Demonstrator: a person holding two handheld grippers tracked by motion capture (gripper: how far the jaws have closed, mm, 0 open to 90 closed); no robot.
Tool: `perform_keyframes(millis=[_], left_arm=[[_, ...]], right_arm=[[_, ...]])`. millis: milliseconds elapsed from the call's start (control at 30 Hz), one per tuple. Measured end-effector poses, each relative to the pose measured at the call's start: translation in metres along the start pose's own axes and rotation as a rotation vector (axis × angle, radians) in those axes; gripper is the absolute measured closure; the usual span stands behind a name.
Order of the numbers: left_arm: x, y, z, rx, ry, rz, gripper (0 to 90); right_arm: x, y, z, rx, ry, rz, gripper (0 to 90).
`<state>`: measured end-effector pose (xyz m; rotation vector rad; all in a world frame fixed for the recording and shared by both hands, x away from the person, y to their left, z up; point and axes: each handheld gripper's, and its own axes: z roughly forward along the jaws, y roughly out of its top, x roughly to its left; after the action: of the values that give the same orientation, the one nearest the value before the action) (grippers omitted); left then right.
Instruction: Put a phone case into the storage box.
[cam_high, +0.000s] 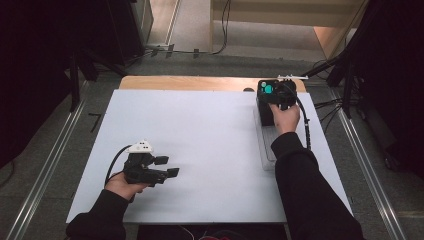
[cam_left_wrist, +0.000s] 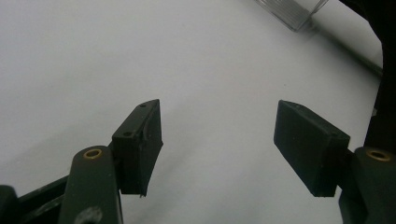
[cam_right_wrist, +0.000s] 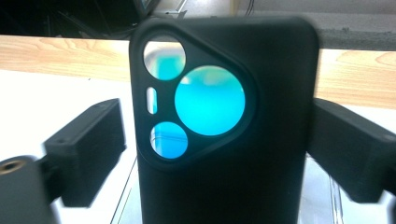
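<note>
Black phone case (cam_right_wrist: 224, 130) stands upright, long axis vertical, over the clear tray (cam_high: 266, 147) at the counter's (cam_high: 200, 145) far right, between the right gripper's (cam_right_wrist: 217, 154) spread fingers, seemingly untouched; left gripper (cam_left_wrist: 219, 149) half-open, empty, well apart

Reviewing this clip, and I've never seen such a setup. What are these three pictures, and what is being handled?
There is no robot arm here. A person holds a two-jaw gripper in each hand. One camera looks down on the white table from above, and the other two ride on the grippers and look along their jaws. The left gripper rests open and empty near the person. The right gripper straddles an upright black phone case over a clear tray. One pad stands clear of the case, so it isn't clamped.
</note>
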<state>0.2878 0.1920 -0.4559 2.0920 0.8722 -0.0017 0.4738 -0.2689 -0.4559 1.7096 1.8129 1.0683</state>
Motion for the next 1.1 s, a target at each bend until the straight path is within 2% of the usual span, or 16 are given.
perform_keyframes(millis=[300, 633, 800, 967, 1100], left_arm=[[0.000, 0.000, -0.001, -0.004, 0.004, -0.005, 33.0], [0.001, 0.000, -0.002, -0.005, 0.006, -0.007, 33.0], [0.001, 0.000, -0.001, -0.004, 0.004, -0.008, 33.0], [0.002, 0.000, -0.001, -0.004, 0.005, -0.011, 33.0], [0.001, -0.001, -0.002, -0.007, 0.004, -0.015, 33.0]], right_arm=[[0.001, 0.003, -0.007, -0.010, 0.023, -0.012, 0.0], [0.003, 0.007, -0.022, 0.026, 0.040, -0.005, 0.0], [0.005, 0.011, -0.032, 0.045, 0.090, 0.015, 0.0], [0.010, 0.012, -0.039, 0.059, 0.113, -0.005, 0.0], [0.021, 0.012, -0.044, 0.085, 0.124, -0.033, 0.0]])
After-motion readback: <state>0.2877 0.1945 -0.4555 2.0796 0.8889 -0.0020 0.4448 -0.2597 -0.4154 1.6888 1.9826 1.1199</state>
